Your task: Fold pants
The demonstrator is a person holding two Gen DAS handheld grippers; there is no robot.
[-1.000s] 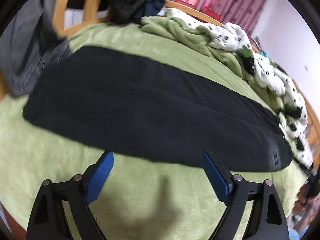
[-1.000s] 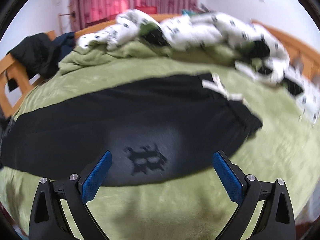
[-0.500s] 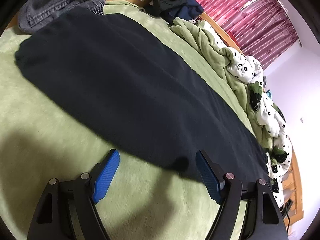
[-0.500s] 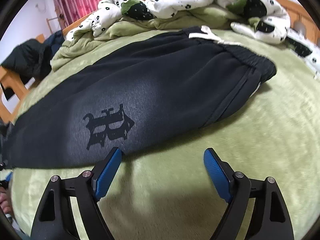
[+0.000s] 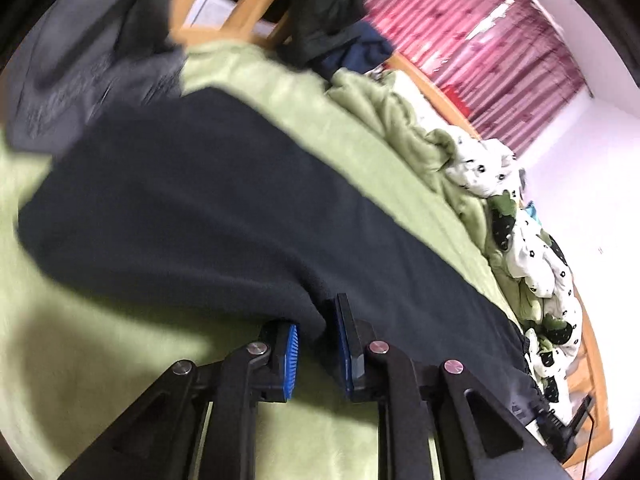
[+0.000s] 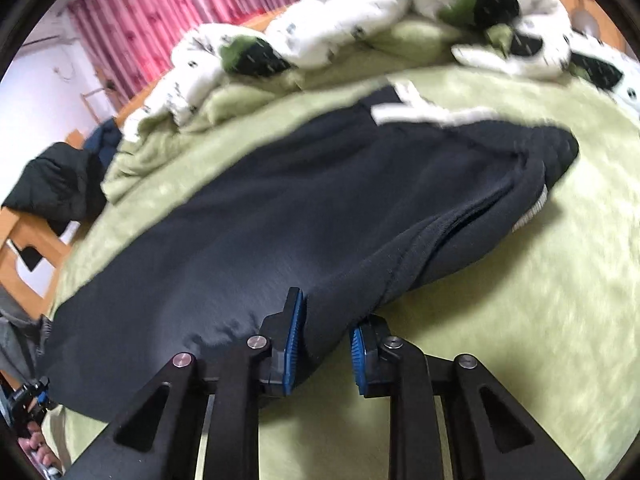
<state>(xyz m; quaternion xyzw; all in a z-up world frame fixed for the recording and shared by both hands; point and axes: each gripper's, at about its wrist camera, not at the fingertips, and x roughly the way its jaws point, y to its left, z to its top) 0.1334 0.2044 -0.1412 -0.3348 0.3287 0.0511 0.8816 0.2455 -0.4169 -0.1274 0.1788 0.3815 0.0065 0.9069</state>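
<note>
Black pants (image 5: 208, 208) lie folded lengthwise across a green bed cover (image 5: 100, 380). My left gripper (image 5: 318, 336) is shut on the near edge of the pants, pinching a bunch of cloth between its blue pads. In the right wrist view the pants (image 6: 280, 216) show the waistband and a white drawstring (image 6: 424, 114) at the far right. My right gripper (image 6: 326, 340) is shut on the near edge of the pants toward the waist end, with cloth bunched between its pads.
A rumpled white and green quilt (image 6: 360, 20) lies along the far side of the bed, also in the left wrist view (image 5: 520, 220). Grey clothes (image 5: 80, 52) and dark clothes (image 5: 332, 20) lie at the wooden bed frame (image 5: 216, 4). Red curtains (image 6: 160, 12) hang behind.
Both grippers moved in to the near edge of the pants and closed on it. They were open half a second ago. The cloth is now bunched up at each grip.
</note>
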